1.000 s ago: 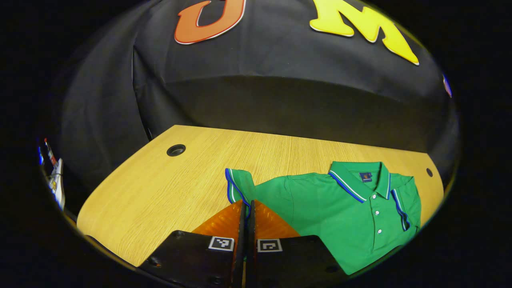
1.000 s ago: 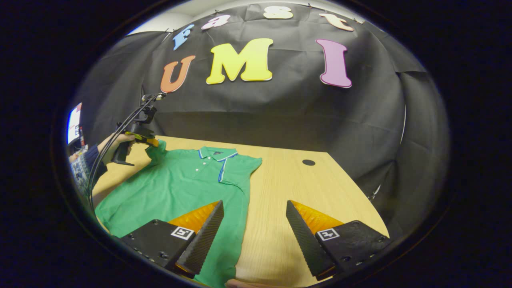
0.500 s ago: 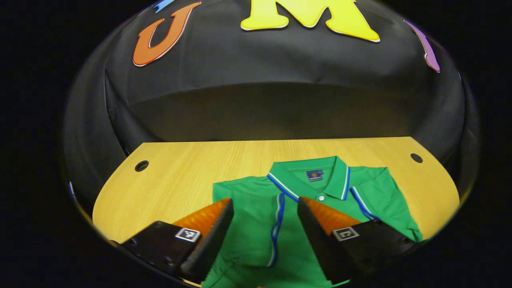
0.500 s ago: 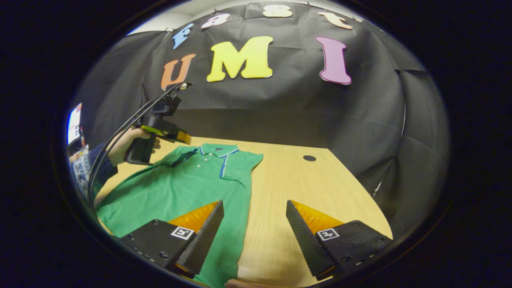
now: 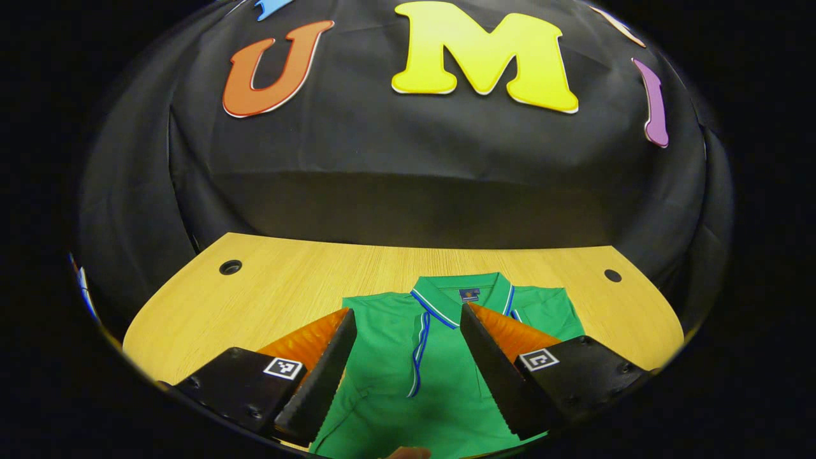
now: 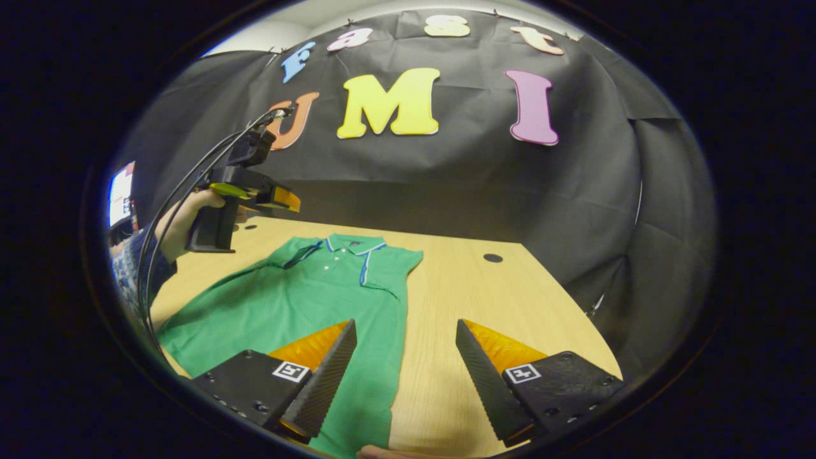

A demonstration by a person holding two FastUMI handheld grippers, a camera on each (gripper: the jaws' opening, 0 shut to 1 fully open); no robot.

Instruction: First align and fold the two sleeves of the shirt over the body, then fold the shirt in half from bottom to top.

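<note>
Pale wooden table (image 6: 459, 287), and your green short-sleeved polo shirt (image 6: 299, 299) lies flat centre-left, both sleeves folded over the body. For the bottom-to-top fold, pinch both hem corners evenly. Left gripper (image 5: 408, 357) hovers level above the collar, right gripper (image 6: 405, 366) low at the frame's bottom; both jaws wide apart, holding nothing.

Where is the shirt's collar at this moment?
In the left gripper view the collar lies at the shirt's far end on the table, just beyond the open left gripper.
</note>
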